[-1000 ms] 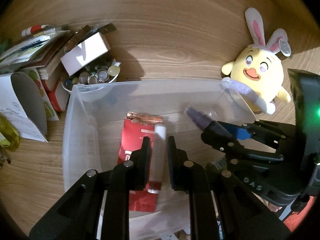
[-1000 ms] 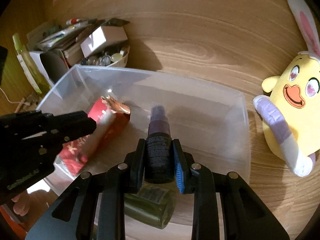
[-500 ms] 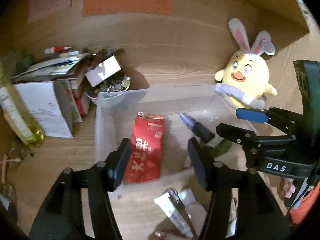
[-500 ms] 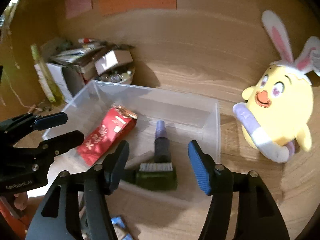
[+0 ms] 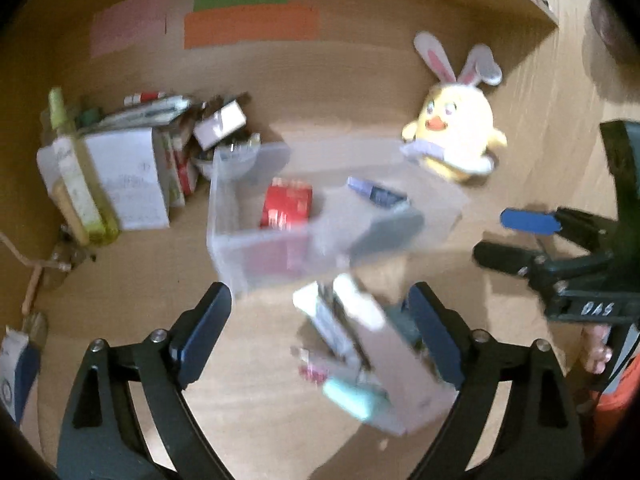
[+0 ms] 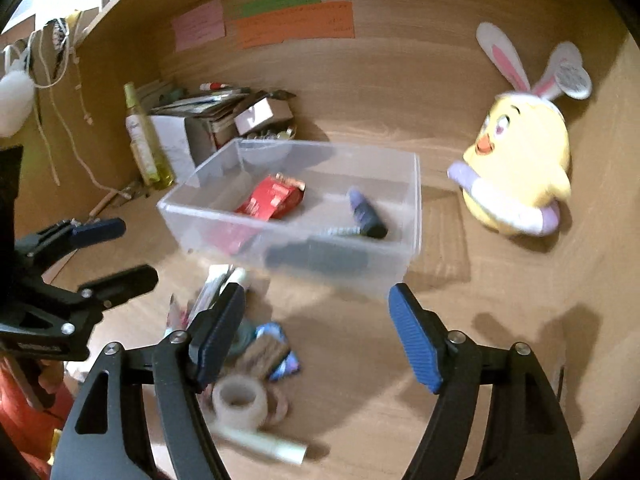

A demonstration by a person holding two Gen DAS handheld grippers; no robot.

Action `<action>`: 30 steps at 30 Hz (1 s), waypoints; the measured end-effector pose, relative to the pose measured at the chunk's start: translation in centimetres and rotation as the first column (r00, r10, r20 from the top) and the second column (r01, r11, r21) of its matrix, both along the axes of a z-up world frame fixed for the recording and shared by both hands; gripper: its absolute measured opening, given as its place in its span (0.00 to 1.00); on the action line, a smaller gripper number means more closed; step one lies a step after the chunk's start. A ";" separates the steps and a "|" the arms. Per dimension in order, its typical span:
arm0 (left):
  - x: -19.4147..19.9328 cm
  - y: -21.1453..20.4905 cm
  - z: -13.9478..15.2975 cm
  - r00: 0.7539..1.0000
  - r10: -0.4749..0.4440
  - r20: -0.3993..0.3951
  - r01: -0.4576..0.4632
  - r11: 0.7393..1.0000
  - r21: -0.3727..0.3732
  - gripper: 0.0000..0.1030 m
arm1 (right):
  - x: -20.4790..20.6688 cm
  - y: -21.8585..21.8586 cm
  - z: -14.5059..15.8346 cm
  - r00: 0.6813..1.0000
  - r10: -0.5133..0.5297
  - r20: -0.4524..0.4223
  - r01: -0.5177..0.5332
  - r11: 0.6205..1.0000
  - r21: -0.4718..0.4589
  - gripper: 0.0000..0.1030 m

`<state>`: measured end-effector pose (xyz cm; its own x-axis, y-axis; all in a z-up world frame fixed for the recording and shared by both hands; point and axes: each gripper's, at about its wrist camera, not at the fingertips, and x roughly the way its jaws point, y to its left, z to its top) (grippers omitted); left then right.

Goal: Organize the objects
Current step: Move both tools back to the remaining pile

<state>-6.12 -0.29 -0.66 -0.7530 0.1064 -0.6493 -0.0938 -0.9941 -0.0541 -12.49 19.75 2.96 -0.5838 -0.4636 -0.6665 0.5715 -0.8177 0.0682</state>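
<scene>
A clear plastic bin [image 6: 414,200] [image 5: 216,208] stands on the wooden desk. In it lie a red packet [image 6: 272,200] [image 5: 286,204], a dark spray bottle with a purple cap [image 6: 366,216] [image 5: 376,194] and a dark green bottle [image 6: 316,256]. My left gripper [image 5: 320,320] is open and empty, above a pile of small items [image 5: 360,344] in front of the bin. My right gripper [image 6: 316,332] is open and empty, in front of the bin. A tape roll [image 6: 238,400] and a white tube [image 6: 264,444] lie near its left finger.
A yellow plush chick with bunny ears [image 6: 520,160] [image 5: 456,136] sits right of the bin. Boxes, books and a bowl of small jars [image 6: 224,120] crowd the back left, beside a yellow-green bottle [image 6: 144,140]. Sticky notes [image 6: 296,24] hang on the back wall.
Both grippers let go of what they held in the bin, opened wide and drew back and up. The bin now looks farther away and the pile in front of it has come into view.
</scene>
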 end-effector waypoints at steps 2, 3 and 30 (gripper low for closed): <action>1.0 -0.1 -1.2 1.000 0.022 0.019 -0.022 1.000 -0.013 0.88 | 1.1 0.6 -0.7 1.000 0.002 0.013 -0.002 1.000 -0.006 0.69; 1.4 -0.2 -1.7 0.999 0.036 0.029 -0.036 0.999 -0.025 0.88 | 1.6 0.8 -1.1 1.000 0.005 0.020 -0.005 1.000 -0.005 0.69; 2.1 0.1 -6.6 0.974 0.005 0.224 -0.023 0.997 0.075 0.88 | 4.8 -0.4 -6.2 0.993 0.041 0.112 -0.041 0.999 -0.009 0.57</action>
<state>-4.00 -0.22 -7.29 -0.5912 0.1528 -0.7920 -0.0570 -0.9873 -0.1480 -7.68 19.37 -3.27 -0.4862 -0.4905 -0.7232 0.5930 -0.7931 0.1392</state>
